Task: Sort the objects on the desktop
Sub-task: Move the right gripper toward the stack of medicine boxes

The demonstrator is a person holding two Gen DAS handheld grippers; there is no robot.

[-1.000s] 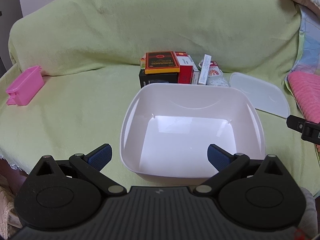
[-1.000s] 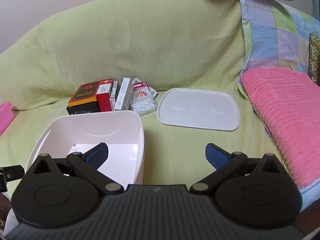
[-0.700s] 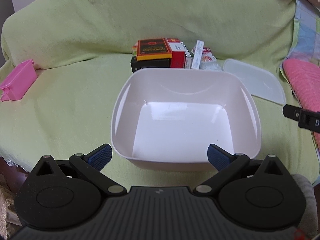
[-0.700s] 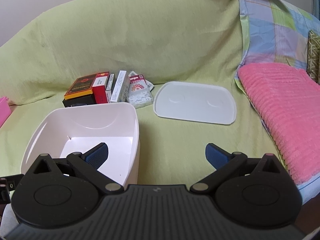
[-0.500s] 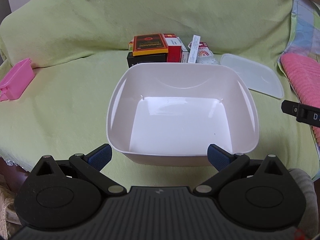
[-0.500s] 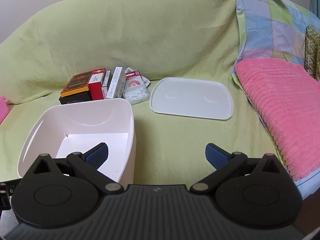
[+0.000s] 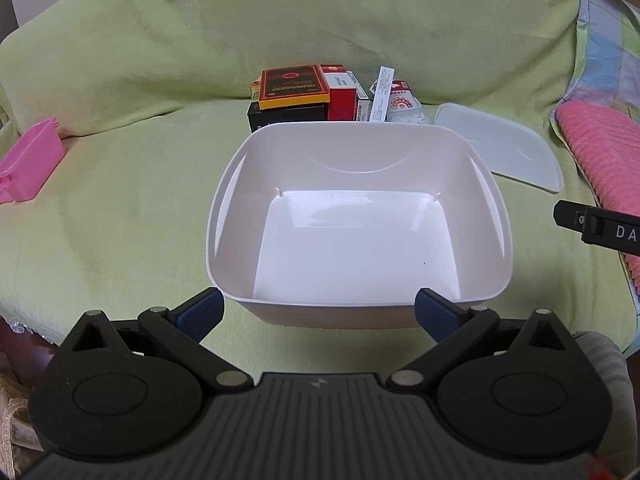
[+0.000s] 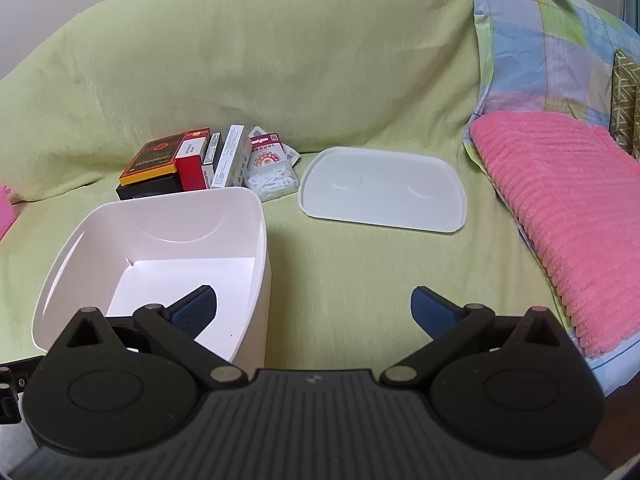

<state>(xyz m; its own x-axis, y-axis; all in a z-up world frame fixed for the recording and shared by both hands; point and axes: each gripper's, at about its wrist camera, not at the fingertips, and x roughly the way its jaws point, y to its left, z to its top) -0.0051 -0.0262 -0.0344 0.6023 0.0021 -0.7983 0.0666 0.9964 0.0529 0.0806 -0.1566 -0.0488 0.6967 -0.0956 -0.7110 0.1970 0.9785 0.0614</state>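
Note:
An empty white plastic bin [image 7: 360,136] [image 8: 256,208] sits on the green-covered sofa seat. Behind it stands a cluster of small boxes [image 7: 304,96] [image 8: 180,164], with an orange-and-black box on top, plus a clear pack of white picks [image 8: 272,172]. The bin's flat white lid [image 7: 500,144] [image 8: 384,192] lies to the right. My left gripper [image 7: 320,314] hangs open just before the bin's near wall, holding nothing. My right gripper [image 8: 312,308] is open and empty over the bin's right edge and the bare seat.
A pink plastic container [image 7: 28,160] lies at the far left of the seat. A pink ribbed cushion [image 8: 560,208] and a checked cloth [image 8: 540,40] fill the right side. The green sofa back [image 7: 280,20] rises behind everything. The seat's front edge is close below both grippers.
Both grippers have pulled back and risen a little, so the bin and boxes sit farther up in each view. Nothing was picked up; both stay open.

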